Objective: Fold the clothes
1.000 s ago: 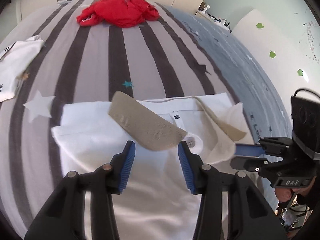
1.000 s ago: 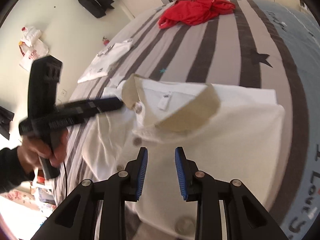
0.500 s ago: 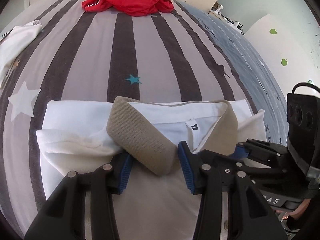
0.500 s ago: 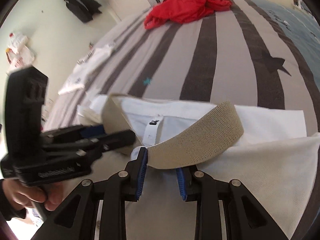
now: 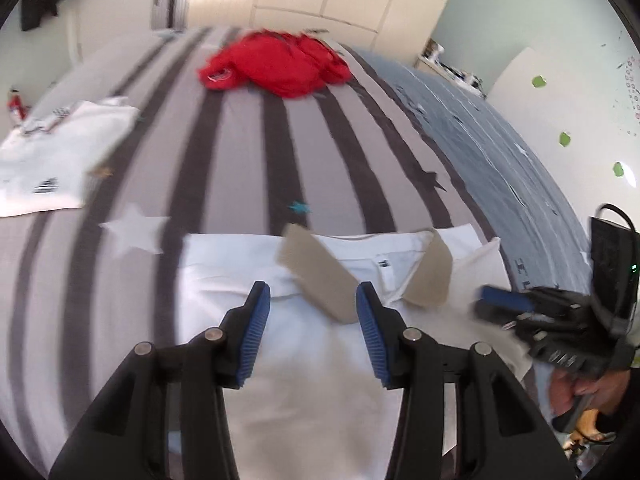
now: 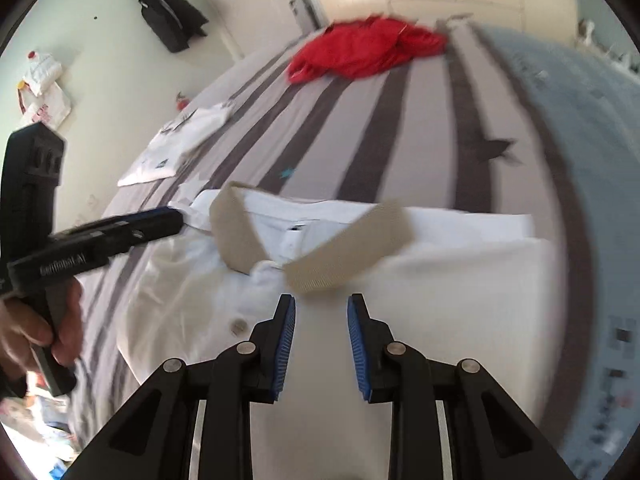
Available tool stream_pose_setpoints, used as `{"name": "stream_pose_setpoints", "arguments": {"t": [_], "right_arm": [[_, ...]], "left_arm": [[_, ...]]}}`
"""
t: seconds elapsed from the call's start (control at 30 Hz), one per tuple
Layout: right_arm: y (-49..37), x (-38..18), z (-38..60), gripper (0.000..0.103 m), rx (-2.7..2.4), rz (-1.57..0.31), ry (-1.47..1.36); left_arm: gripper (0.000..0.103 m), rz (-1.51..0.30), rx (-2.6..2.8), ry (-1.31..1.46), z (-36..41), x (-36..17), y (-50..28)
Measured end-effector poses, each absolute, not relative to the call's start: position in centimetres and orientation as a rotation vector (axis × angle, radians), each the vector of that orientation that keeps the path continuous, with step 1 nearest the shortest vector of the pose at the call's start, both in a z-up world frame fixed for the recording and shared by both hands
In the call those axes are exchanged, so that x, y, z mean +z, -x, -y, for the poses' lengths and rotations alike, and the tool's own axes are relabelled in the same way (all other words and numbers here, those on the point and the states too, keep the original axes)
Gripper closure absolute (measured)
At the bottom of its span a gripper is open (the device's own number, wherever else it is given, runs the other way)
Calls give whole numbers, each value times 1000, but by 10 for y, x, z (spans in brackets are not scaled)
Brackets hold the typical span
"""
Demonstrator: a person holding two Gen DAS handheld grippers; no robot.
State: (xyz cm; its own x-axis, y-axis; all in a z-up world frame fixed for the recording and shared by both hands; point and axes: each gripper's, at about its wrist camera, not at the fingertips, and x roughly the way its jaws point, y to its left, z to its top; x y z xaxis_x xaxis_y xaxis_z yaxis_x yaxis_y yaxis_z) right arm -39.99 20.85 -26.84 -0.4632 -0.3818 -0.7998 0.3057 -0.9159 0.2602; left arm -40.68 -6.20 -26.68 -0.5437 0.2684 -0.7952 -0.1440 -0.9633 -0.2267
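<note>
White polo shirt (image 5: 304, 360) below both grippers

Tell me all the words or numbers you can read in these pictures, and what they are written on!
Left gripper, on its black side: light lettering, too blurred to read for sure.
Right gripper: markings on its black body, too blurred to read.
White polo shirt, neck label: a small dark mark, too small to read.
Folded white shirt: dark print, unreadable.
White bag on the wall: red print, too blurred.
Bedcover, right edge: dark letters, smeared by blur.

bright, soft daylight; both fisheye views motion-blurred, edges bent and dark-vignetted, far wall washed out.
</note>
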Motion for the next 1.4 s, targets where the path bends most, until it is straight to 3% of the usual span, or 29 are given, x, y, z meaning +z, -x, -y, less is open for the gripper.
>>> {"name": "stream_pose_setpoints", "arguments": {"t": [0.37, 0.77, 1.13, 1.4], "right_arm": [[431, -297, -241, 79, -2624, 166, -1419], [466, -312, -241, 79, -2672, 162, -1389], [355, -259, -215, 79, -2578, 168, -1311], [311, -291, -171, 78, -2480, 92, -1356]], "left_arm": [[61, 177, 2647, 1490, 63, -319, 415], [61, 280, 2696, 1424, 71, -321, 429], [61, 351, 2623, 1307, 39, -271, 338], [61, 246, 2557, 1368, -7, -304, 312]]}}
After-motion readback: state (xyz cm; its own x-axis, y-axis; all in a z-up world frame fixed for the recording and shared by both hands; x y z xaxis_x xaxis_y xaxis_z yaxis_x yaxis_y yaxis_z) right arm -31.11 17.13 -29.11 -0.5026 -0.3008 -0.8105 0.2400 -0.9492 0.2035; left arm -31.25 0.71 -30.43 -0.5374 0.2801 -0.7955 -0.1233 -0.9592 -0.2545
